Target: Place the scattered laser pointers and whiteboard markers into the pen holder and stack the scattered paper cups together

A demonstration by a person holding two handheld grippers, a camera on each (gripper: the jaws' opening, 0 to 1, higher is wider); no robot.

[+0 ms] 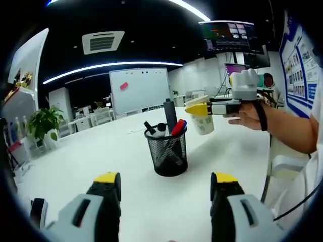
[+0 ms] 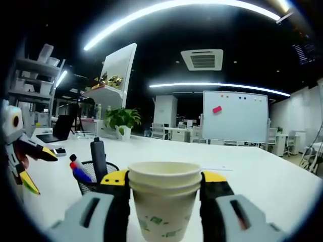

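Item under handling: stacked paper cups [image 2: 164,199], white with green markings, one nested inside another. In the right gripper view they sit at 6 o'clock, between the yellow-tipped jaws of the right gripper [image 2: 164,184], which are closed against the cup walls on both sides. The cups are upright and raised above the white table [image 2: 262,176].

In the left gripper view the same cups [image 1: 203,121] appear at 1 o'clock, held in the right gripper [image 1: 202,109] by a person's hand [image 1: 247,116], in the air just to the upper right of the pen holder [image 1: 167,151].

The pen holder, a black mesh cup, stands on the table [image 1: 101,146] near centre. It contains a tall black pointer [image 1: 170,115], a red-capped marker [image 1: 178,127] and further dark markers. In the right gripper view the holder [image 2: 96,176] lies at 8 o'clock, partly behind the gripper.

The left gripper [image 1: 164,189] shows at 6 o'clock in its own view, jaws wide apart and holding nothing. In the right gripper view it [image 2: 35,169] enters at 9 o'clock, jaws parted.

Surroundings: whiteboard [image 1: 140,89] at 12 o'clock, potted plant [image 1: 44,123] at 9 o'clock.
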